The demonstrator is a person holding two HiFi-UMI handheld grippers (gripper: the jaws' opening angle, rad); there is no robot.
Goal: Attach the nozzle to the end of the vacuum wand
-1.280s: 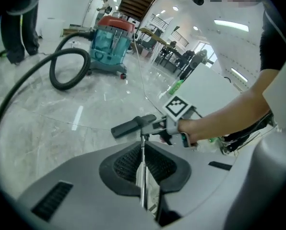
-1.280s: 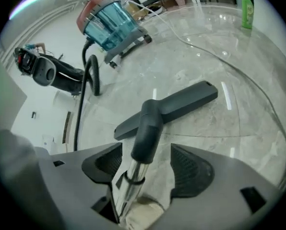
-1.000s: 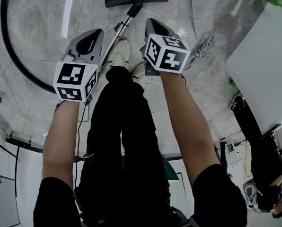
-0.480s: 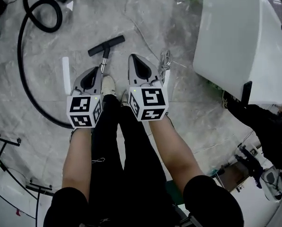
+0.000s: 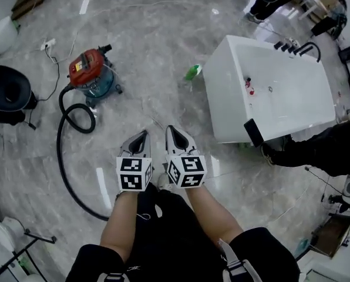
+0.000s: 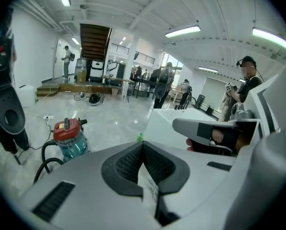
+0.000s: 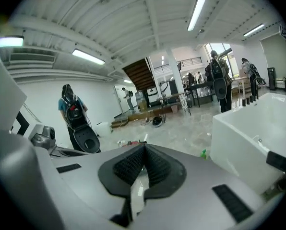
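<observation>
Head view has the left gripper [image 5: 141, 136] and right gripper [image 5: 171, 130] side by side at centre frame. Each has its jaws pressed fully together with nothing between them, as both gripper views confirm. Left of them a black hose [image 5: 59, 157] curves over the marble floor [image 5: 151, 51] up to a red-and-teal vacuum cleaner [image 5: 90, 72] at upper left. No view lets the wand or nozzle be made out. A white bathtub [image 5: 269, 93] fills the upper right.

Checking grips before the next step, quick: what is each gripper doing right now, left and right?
Left gripper: closed, nothing between its jaws.
Right gripper: closed, nothing between its jaws.
</observation>
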